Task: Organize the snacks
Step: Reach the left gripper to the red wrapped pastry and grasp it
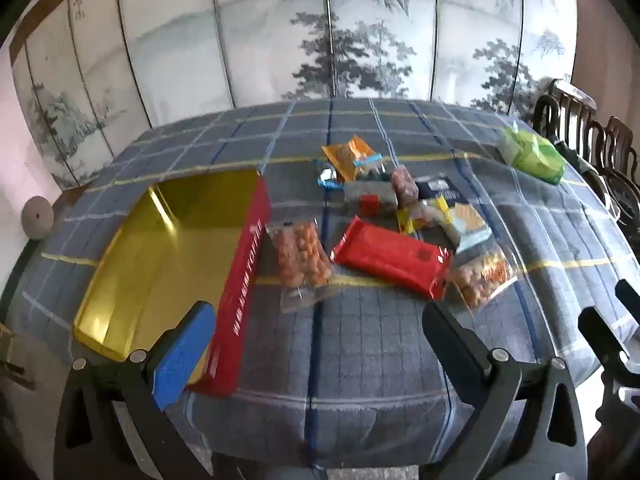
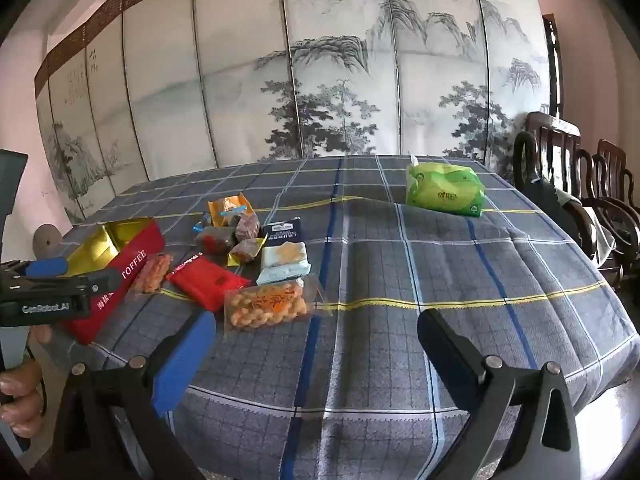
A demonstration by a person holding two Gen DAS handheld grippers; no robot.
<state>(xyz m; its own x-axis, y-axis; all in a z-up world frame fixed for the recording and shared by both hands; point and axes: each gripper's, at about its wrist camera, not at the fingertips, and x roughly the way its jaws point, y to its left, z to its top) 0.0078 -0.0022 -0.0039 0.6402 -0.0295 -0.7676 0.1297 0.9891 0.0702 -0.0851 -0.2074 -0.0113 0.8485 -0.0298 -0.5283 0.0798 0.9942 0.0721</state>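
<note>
Left tool (image 1: 318, 328) spread wide, nothing between its fingers, hanging over bare plaid cloth at the lower middle of its view. Right tool (image 2: 316, 342) just as wide and just as empty, low in its own view. Up from the left tool: the red tin (image 1: 240, 280), gold inside, at left on the counter (image 1: 400, 360). Just right of it a peanut bag (image 1: 300, 260), then the red pack (image 1: 392, 258), with the snack pile (image 1: 384, 192) behind, centre frame. Green tissue pack (image 2: 444, 194) sits well apart, upper right.
</note>
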